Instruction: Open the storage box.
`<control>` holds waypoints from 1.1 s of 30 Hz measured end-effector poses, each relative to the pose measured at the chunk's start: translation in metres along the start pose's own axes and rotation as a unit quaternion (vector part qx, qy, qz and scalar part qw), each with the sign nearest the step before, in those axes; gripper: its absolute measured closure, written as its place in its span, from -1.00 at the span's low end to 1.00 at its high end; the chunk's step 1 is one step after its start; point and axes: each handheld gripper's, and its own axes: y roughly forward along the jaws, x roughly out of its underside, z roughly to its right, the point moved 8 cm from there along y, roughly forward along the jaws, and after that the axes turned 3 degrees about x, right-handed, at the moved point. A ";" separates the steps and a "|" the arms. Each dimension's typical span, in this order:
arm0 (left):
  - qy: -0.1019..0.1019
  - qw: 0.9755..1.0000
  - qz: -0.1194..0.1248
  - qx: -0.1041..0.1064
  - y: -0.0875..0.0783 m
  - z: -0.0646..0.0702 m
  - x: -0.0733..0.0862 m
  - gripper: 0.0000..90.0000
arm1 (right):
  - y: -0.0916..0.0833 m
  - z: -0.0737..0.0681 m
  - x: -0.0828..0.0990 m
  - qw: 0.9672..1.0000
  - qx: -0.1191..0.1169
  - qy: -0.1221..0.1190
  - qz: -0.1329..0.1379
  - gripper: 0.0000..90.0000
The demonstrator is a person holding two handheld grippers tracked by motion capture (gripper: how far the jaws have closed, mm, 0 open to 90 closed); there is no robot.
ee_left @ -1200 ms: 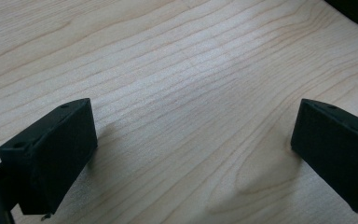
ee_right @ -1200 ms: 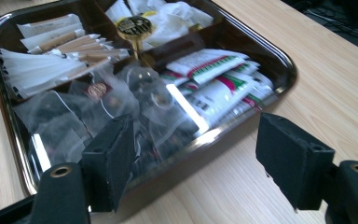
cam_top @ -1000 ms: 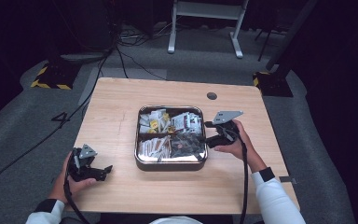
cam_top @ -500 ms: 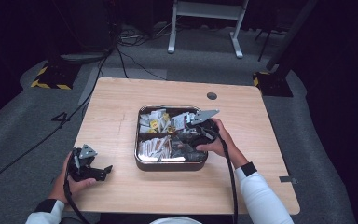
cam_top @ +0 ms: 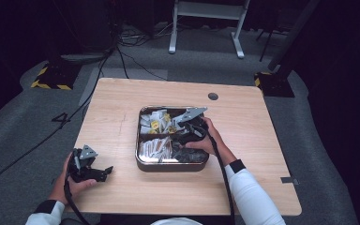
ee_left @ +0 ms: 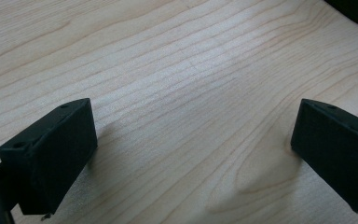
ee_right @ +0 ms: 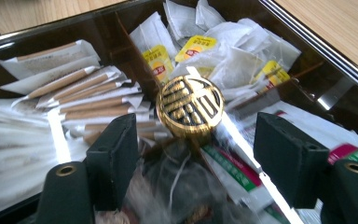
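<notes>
A square metal tray (cam_top: 171, 166) with dividers stands mid-table. It holds white tea bags with yellow tags (ee_right: 196, 46), brown-and-white paper sticks (ee_right: 93, 100) and flat packets printed green and red (ee_right: 233, 165). A round gold knob (ee_right: 189, 106) rises from the tray's centre. My right gripper (ee_right: 198, 140) hangs over the tray (ee_right: 307, 42), tilted down. Its jaws are apart on either side of the knob without touching it, and they have just been closing a little. My left gripper (cam_top: 104, 172) rests on the table's front left, its jaws (ee_left: 191, 144) wide apart over bare wood.
A dark round cable hole (cam_top: 213, 96) sits in the tabletop behind the tray. Bare wood lies between the left gripper and the tray. Cables and a white stand (cam_top: 206, 9) are on the floor beyond the table's far edge.
My right gripper has moved left from the tray's right rim to over the tray's middle and dipped lower. The left hand has stayed put.
</notes>
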 end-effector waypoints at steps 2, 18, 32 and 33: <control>0.000 1.000 0.000 0.000 0.000 0.000 0.000 -0.99 | 0.005 -0.001 -0.001 1.000 0.002 -0.003 -0.004 -0.29; 0.004 1.000 -0.001 0.003 0.000 0.000 0.000 -0.99 | 0.014 -0.004 -0.009 1.000 0.006 0.018 0.010 0.15; 0.004 1.000 0.000 0.002 0.000 0.000 0.000 -0.99 | 0.011 -0.003 -0.010 1.000 0.010 0.017 0.017 0.30; 0.004 1.000 0.000 0.002 0.000 0.000 0.000 -0.99 | 0.011 -0.003 -0.010 1.000 0.010 0.017 0.017 0.30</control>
